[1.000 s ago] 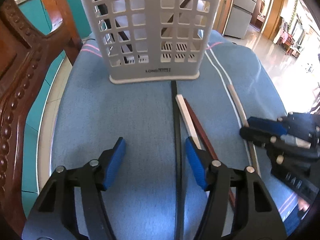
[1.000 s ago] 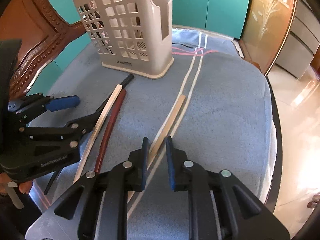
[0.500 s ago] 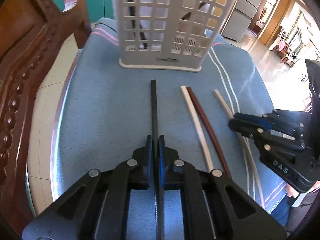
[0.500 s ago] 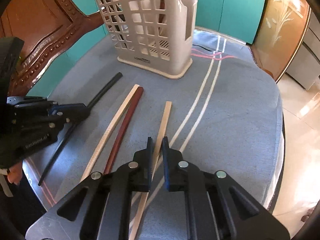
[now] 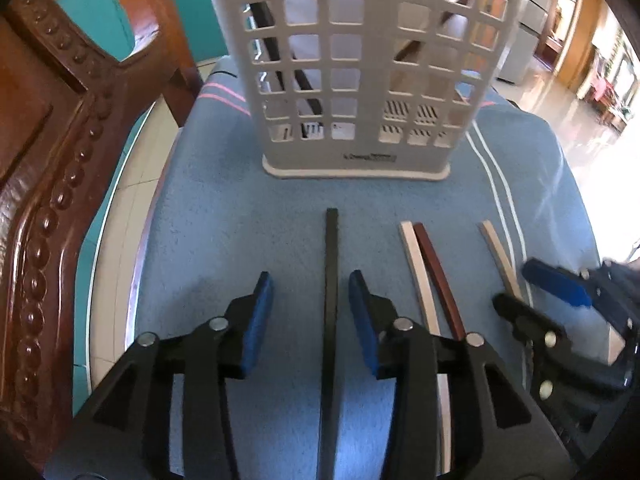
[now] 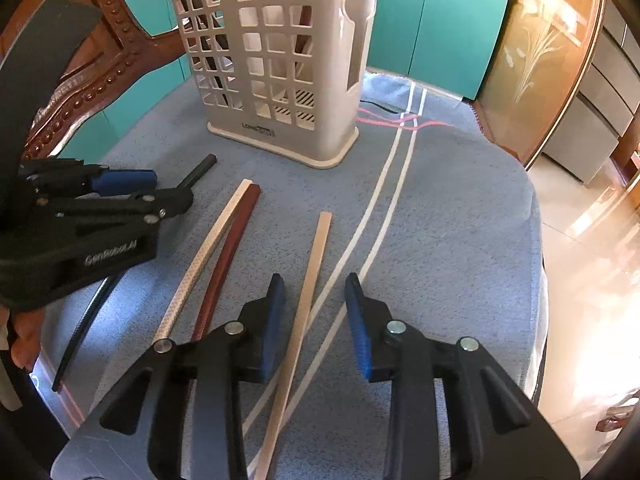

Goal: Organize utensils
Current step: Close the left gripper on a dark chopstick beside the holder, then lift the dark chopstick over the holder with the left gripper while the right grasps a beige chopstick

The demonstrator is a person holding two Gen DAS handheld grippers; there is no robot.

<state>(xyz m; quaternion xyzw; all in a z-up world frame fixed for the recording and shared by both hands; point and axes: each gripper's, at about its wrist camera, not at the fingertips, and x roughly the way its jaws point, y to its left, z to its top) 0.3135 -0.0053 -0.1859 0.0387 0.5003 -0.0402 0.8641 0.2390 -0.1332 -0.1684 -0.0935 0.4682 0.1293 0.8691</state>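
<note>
A white slotted basket [image 5: 356, 72] is standing upright on the blue-clothed bench [image 5: 224, 216], holding dark sticks. Both tongs are pointing steeply down and opening: the left tongs [image 5: 310, 312] are straddling the black stick [image 5: 331, 280], the right tongs [image 6: 314, 316] the tan stick [image 6: 310, 280], pads clear of both.

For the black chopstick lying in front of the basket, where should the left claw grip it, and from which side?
Grip the black chopstick on its near half, where the left claw already straddles it, coming from above. It lies flat on the blue cloth, so its long sides are the only faces a pad can reach on each side. It points at the basket. The jaws are opening, and neither pad touches it.
</note>
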